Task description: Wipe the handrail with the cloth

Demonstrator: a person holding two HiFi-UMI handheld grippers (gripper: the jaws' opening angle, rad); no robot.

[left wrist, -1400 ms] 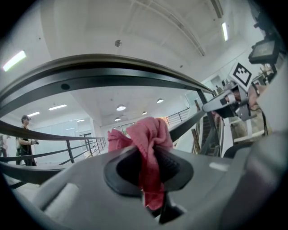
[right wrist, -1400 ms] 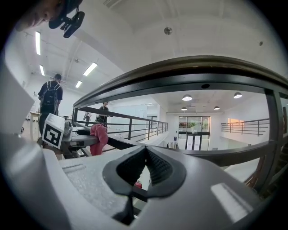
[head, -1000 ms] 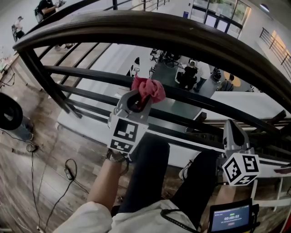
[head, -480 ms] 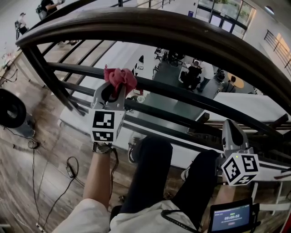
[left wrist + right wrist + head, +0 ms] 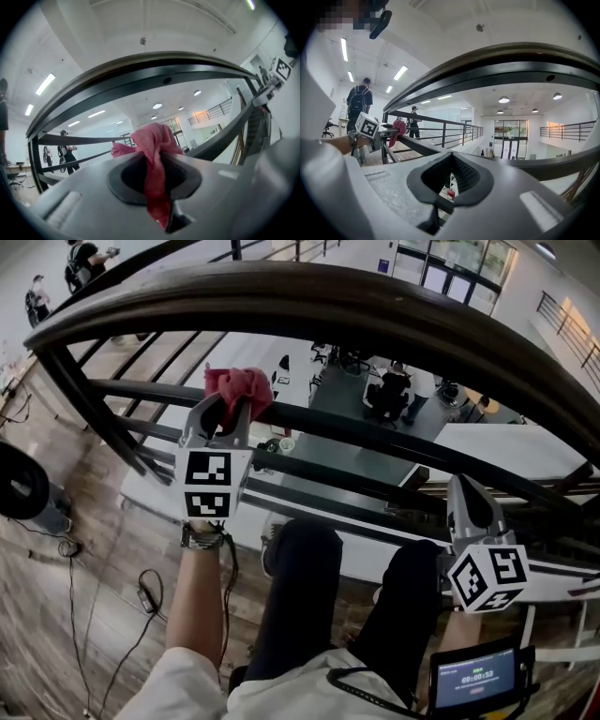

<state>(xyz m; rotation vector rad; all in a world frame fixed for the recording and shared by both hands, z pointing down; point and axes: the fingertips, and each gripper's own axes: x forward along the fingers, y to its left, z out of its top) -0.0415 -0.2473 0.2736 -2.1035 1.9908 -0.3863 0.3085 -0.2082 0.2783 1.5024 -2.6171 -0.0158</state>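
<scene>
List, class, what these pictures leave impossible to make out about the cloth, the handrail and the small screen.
- Cloth contact: the head view overlaps it with a lower bar, so touching or apart is unclear.
- Cloth's tail: in the left gripper view, pinched out of sight inside the left claw.
- Handrail: its right run is cut off by the head view's edge.
- Timer screen digits: too small in the head view.

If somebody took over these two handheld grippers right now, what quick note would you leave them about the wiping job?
Left gripper: shut on the pink cloth, held by a lower bar of the railing, below the top handrail. Whether the cloth touches the bar is unclear.
Right gripper: shut, empty, low on the right.
Done: cloth is gripped; no wiped stretch shows.
Left: bring the cloth onto the handrail and wipe along it.
</scene>
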